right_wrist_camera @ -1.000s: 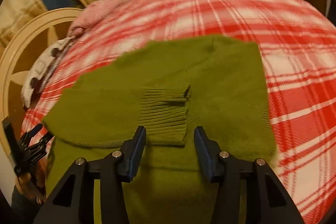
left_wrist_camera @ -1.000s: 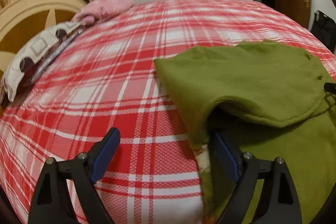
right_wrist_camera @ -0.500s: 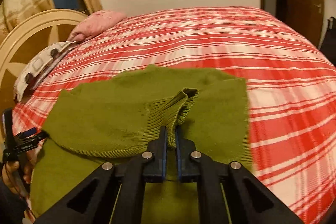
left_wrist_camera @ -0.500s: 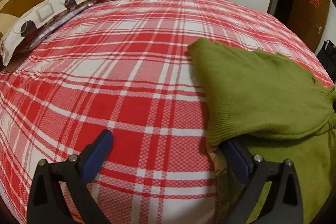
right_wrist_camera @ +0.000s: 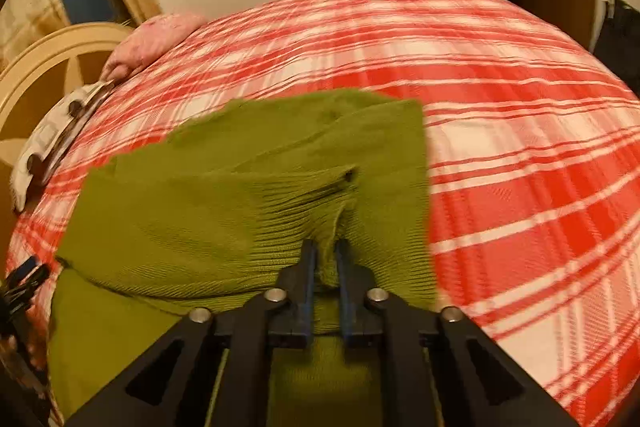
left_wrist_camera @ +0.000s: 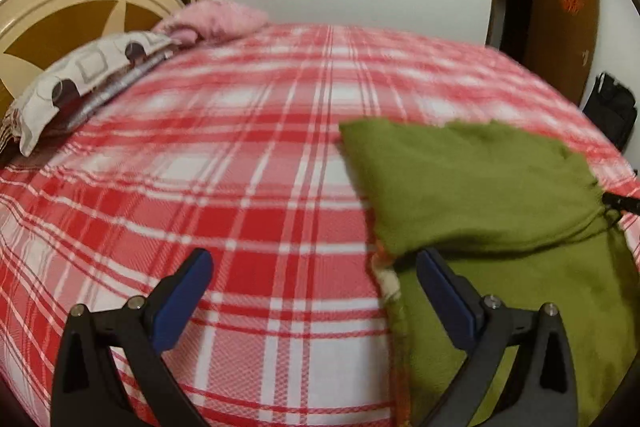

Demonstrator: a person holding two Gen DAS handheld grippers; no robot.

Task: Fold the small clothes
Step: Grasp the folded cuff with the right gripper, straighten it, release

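1. Because its sleeve is already laid across the body, the green sweater [right_wrist_camera: 256, 211] lies half folded on the bed [right_wrist_camera: 520, 155], toward the edge nearest me and well away from the pillows.
2. At the sweater's ribbed cuff [right_wrist_camera: 328, 227], the right tongs [right_wrist_camera: 325, 267] are pinched nearly together with a bunch of the knit between them; I judge that grip is there to drag the sleeve into line before the next fold.
3. Beside the sweater's left edge, the left tongs [left_wrist_camera: 312, 291] stand wide apart with nothing between them. One finger [left_wrist_camera: 444, 299] sits on or just under the overhanging fold and the other hangs over bare plaid, seemingly poised to take that edge.
4. Under the sweater's left edge a strip of patterned cloth [left_wrist_camera: 390, 287] peeks out; I cannot tell what it is.
5. Beyond the sweater, a patterned pillow [left_wrist_camera: 84, 83] and a pink pillow [left_wrist_camera: 216, 19] rest against the headboard [left_wrist_camera: 68, 15].
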